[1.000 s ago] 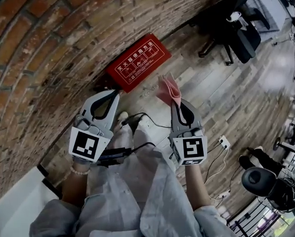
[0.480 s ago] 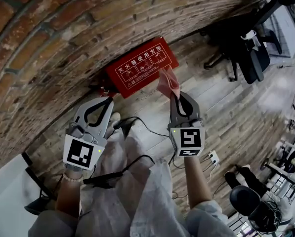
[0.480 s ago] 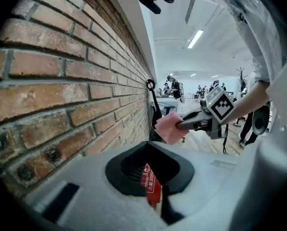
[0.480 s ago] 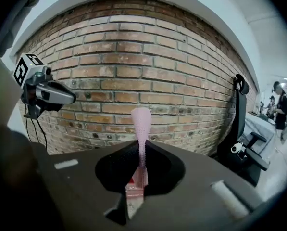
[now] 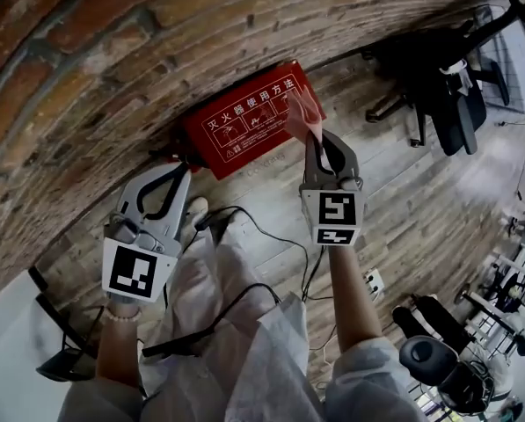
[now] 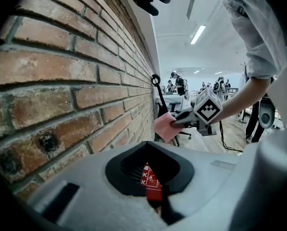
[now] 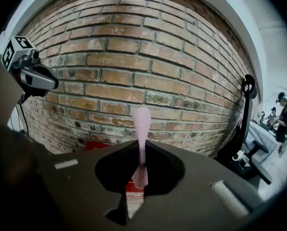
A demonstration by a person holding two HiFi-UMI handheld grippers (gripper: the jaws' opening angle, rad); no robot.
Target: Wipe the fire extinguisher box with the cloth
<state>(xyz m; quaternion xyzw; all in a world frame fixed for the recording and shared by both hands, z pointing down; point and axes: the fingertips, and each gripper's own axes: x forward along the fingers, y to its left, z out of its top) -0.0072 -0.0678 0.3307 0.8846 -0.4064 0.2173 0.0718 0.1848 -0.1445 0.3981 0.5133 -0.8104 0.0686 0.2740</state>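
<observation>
Down on the wooden floor (image 5: 403, 200), the red fire extinguisher box (image 5: 236, 126) lies flat, hard against the foot of the brick wall (image 5: 113, 51). Its long side runs along the wall, from lower left to upper right as the head view has it. The lid faces up and shows white Chinese lettering and small diagrams.

The person leans over it with a tool in each hand. The right gripper (image 5: 313, 135) has its jaws pinched tight on a pink cloth (image 5: 300, 115), which sticks out past the tips toward the wall. From that gripper's own view the cloth is edge-on, a thin upright strip with brick behind it and the red box low in the frame. From the head view the cloth overlaps the right end of the lid, though whether it touches the lid I cannot tell.

The left gripper (image 5: 181, 167) hovers near the box's left end, pointing at the wall. Its jaws are closed tip to tip with nothing between them.

A black cable (image 5: 262, 229) trails across the floor by the person's legs, and a black office chair (image 5: 438, 77) stands well off to the right.
</observation>
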